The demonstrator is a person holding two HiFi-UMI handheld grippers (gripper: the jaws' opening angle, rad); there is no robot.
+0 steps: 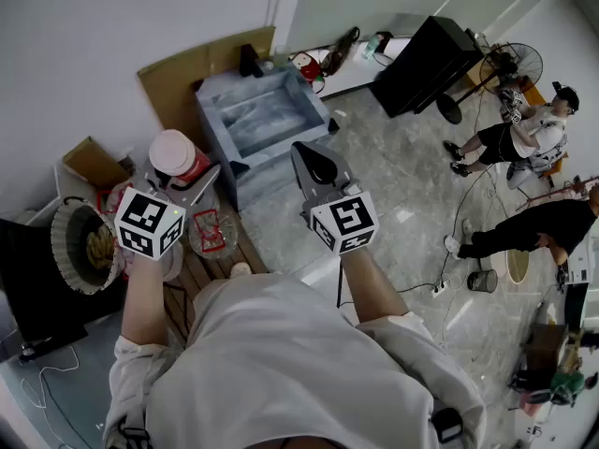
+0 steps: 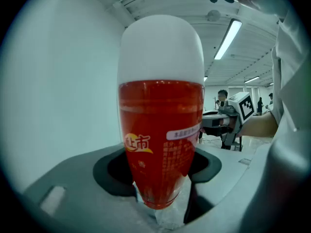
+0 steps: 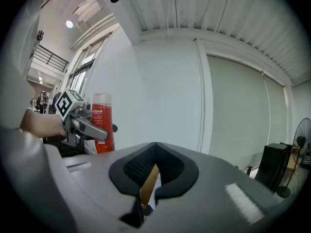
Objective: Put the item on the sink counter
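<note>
A red bottle [image 2: 160, 120] with a white cap stands upright between the jaws of my left gripper [image 2: 160, 168], which is shut on its lower body. In the head view the bottle [image 1: 174, 154] is at the left, held up by the left gripper [image 1: 182, 174] above a wooden slatted surface [image 1: 201, 274]. My right gripper [image 1: 316, 157] hovers to the right, near the front of a blue-grey sink basin [image 1: 257, 120]. Its jaws are together with nothing between them [image 3: 153, 171]. The right gripper view also shows the bottle [image 3: 102, 125] in the left gripper [image 3: 85, 123].
A ribbed basket [image 1: 84, 246] with food sits far left. A glass bowl [image 1: 213, 234] lies below the bottle. Cardboard [image 1: 201, 73] leans behind the sink. A black cabinet [image 1: 426, 64], a fan [image 1: 515, 64] and two people [image 1: 524, 134] are at the right.
</note>
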